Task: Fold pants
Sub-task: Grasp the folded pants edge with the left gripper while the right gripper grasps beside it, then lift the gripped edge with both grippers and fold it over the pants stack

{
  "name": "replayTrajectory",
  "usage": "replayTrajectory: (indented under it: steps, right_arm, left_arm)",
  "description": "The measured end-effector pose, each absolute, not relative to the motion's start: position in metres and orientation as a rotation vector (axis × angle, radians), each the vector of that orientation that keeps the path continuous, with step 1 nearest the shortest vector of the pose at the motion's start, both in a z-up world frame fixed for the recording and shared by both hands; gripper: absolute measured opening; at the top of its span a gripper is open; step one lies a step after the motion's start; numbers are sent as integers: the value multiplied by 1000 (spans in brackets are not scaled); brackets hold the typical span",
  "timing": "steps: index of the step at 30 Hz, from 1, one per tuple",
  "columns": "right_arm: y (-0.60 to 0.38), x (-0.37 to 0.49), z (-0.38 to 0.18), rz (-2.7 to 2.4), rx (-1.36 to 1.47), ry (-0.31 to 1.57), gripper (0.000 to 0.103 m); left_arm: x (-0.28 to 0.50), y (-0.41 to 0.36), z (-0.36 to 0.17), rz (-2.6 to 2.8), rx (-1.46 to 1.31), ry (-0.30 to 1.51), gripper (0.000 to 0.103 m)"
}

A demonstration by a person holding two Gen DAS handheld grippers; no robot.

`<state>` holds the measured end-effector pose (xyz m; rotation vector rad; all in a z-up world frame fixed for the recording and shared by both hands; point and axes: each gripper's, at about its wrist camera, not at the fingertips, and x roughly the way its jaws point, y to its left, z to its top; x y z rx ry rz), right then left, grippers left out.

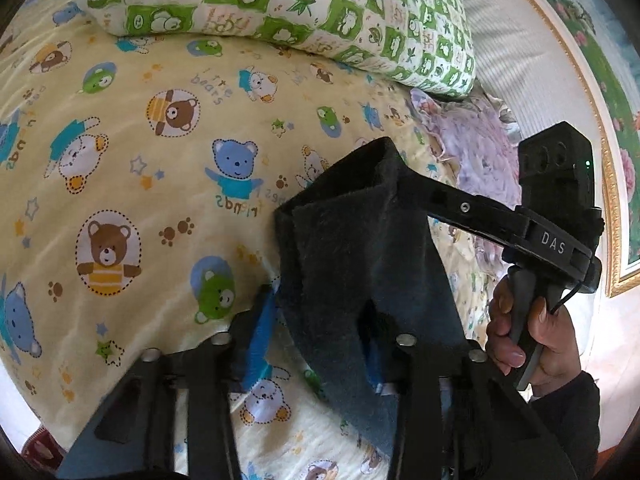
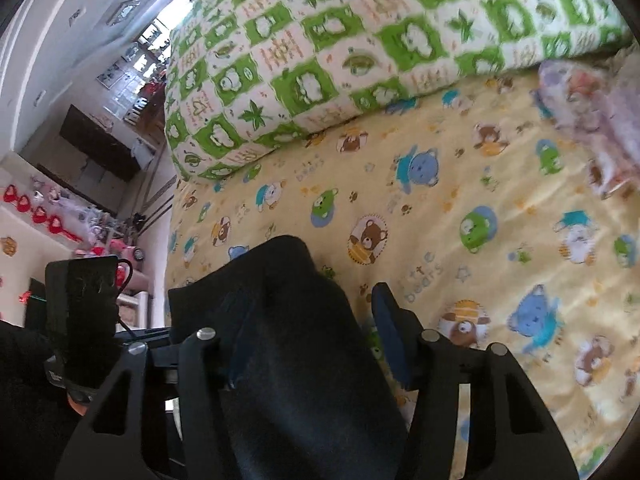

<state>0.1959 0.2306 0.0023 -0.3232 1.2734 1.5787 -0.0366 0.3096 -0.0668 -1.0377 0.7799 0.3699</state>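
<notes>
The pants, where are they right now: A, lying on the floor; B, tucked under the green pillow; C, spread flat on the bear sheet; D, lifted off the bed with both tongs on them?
D: the dark pants hang above the bear sheet, with the left tongs and right tongs both on the fabric.

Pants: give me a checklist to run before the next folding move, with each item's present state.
1. Left gripper has cloth between its fingers: ok; firmness of grip: cannot tell.
2. Right gripper has cloth between its fingers: ok; jaws look apart, so hold: cannot tell.
3. Pants raised above the bear sheet: ok.
4. Landing area free of the green pillow and purple cloth: ok.
5. Legs aligned, no twist: cannot tell, the lower part is hidden.
</notes>
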Motion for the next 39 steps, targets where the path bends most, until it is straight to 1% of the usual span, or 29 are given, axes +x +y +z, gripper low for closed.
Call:
replayTrajectory:
  steps: [1, 2, 3, 5, 8, 13, 19, 24, 28, 39]
  right_arm:
    - [233, 195, -2, 1602, -314, 1295, 50]
    - [235, 194, -4, 1609, -313, 1302, 43]
    - [236, 193, -7, 1610, -311, 1311, 40]
    - [235, 191, -7, 1604, -306, 1297, 31]
    - [222, 192, 1, 1591, -257, 1257, 22]
    - [192, 192, 25, 1606, -167, 1206, 20]
    - [149, 195, 65, 1608, -97, 1129, 19]
    - [106, 199, 83, 1587, -11, 1084, 19]
    - [73, 202, 89, 1561, 50, 1058, 19]
    - [-22, 206, 94, 1454, 160, 1012, 19]
  left_arm:
    - [-37, 311, -68, 363, -1045, 776, 30]
    - [-38, 312, -69, 357, -1051, 775, 27]
    - [-39, 314, -70, 345, -1061, 772, 24]
    - [-40, 315, -70, 325, -1078, 767, 22]
    - [-41, 311, -63, 310, -1067, 759, 18]
    - [-41, 298, -42, 281, -1025, 737, 16]
    - [-36, 269, 0, 239, -927, 687, 15]
    - [-29, 241, 27, 186, -854, 671, 15]
    - [-21, 214, 40, 143, -818, 673, 15]
    - [-2, 143, 56, 39, -701, 722, 15]
